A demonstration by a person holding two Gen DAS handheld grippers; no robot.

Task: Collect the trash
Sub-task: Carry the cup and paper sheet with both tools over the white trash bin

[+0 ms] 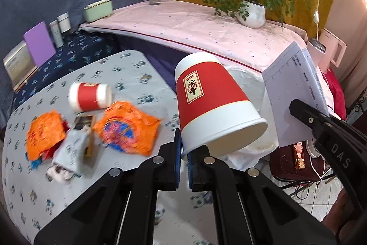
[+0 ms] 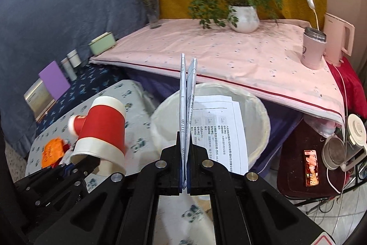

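Note:
My left gripper point(image 1: 182, 153) is shut on the rim of a red and white paper cup point(image 1: 211, 102), held upside down and tilted in the air; the cup also shows in the right wrist view point(image 2: 103, 130). My right gripper point(image 2: 185, 153) is shut on folded printed paper sheets point(image 2: 187, 95), held edge-on over a white-lined trash bin point(image 2: 252, 111) with a printed sheet point(image 2: 220, 128) inside. The sheets also show in the left wrist view point(image 1: 296, 93). On the patterned table point(image 1: 128, 70) lie a second cup point(image 1: 89, 97), orange wrappers point(image 1: 128, 128) and crumpled paper point(image 1: 68, 153).
A pink-covered table point(image 2: 229, 56) behind the bin holds a potted plant point(image 2: 244, 17), a flower vase point(image 2: 152, 13), a pink mug point(image 2: 313, 49) and a kettle point(image 2: 339, 38). A stool point(image 2: 296, 167) with a phone point(image 2: 310, 167) stands at right. Boxes and jars point(image 1: 55, 31) line the left.

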